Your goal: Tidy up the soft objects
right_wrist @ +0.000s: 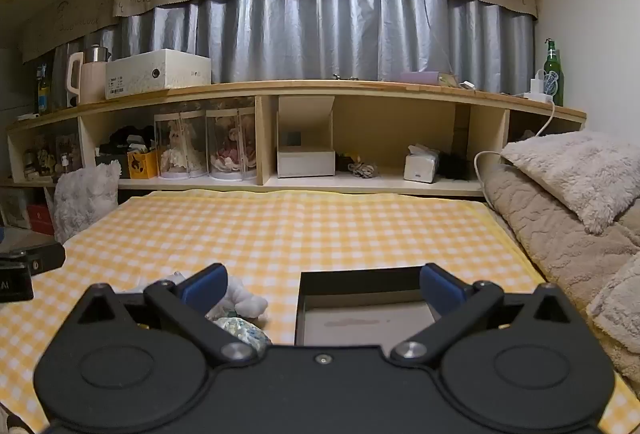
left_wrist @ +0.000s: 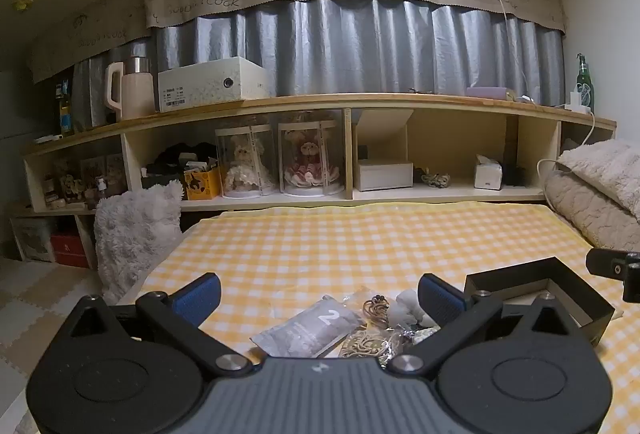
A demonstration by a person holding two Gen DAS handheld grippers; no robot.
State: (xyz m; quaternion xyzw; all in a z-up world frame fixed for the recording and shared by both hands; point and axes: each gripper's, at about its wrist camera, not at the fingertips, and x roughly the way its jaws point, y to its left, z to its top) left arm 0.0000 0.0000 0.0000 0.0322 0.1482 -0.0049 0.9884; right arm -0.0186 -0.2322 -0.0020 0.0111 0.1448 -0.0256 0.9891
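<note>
On the yellow checked cloth (left_wrist: 340,246) lies a small pile: a grey pouch marked 2 (left_wrist: 316,328), clear bags of brown cord (left_wrist: 374,308) and a white fluffy piece (left_wrist: 406,308). My left gripper (left_wrist: 320,298) hovers just above and behind the pile, jaws wide open, nothing between them. An open black box (left_wrist: 536,284) stands right of the pile. In the right wrist view the same black box (right_wrist: 360,298) lies under my right gripper (right_wrist: 324,288), which is open and empty. The white fluffy piece (right_wrist: 246,300) and a flowered soft item (right_wrist: 240,328) lie by its left finger.
A long wooden shelf (left_wrist: 320,102) with doll cases, boxes and a tissue pack runs behind the cloth. Beige blankets and a fluffy pillow (right_wrist: 576,174) are heaped on the right. A white furry cushion (left_wrist: 132,230) leans at the cloth's left edge. A white cable hangs from above.
</note>
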